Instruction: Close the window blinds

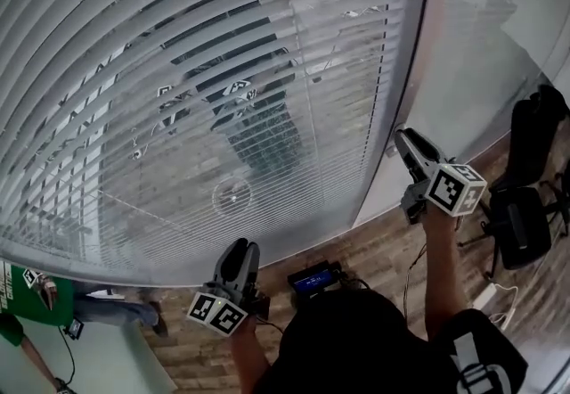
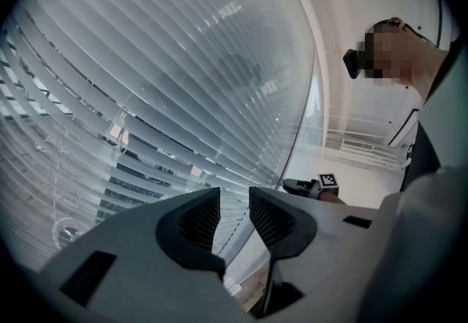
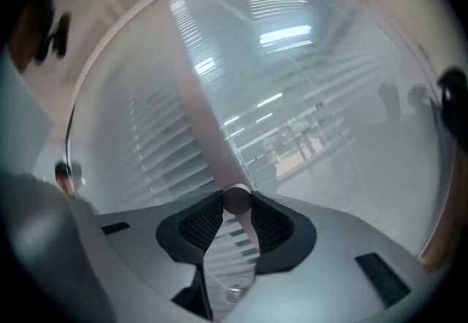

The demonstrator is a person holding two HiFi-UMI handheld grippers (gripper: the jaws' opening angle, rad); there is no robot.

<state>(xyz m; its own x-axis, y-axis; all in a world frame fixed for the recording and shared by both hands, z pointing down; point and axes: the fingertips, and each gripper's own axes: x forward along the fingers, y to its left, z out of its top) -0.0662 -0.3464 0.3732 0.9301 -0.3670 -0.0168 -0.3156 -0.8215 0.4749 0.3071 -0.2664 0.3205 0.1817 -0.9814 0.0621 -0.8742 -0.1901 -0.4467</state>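
White slatted blinds (image 1: 223,71) cover the big window in front of me, their slats tilted part-way so the outside shows through. In the right gripper view a pale tilt wand (image 3: 201,124) runs down from the upper left, and my right gripper (image 3: 235,204) is shut on its lower end, both pads against it. The head view shows that right gripper (image 1: 405,141) raised at the blinds' right edge. My left gripper (image 1: 240,245) is held low near the bottom rail. Its jaws (image 2: 234,208) stand apart with nothing between them, facing the blinds (image 2: 183,58).
A plain glass panel (image 1: 481,53) stands to the right of the blinds. Black bags or a chair (image 1: 525,205) and a white power strip (image 1: 485,296) lie on the wooden floor at right. A small device with a blue screen (image 1: 313,278) sits below. A person in green (image 1: 27,294) is at lower left.
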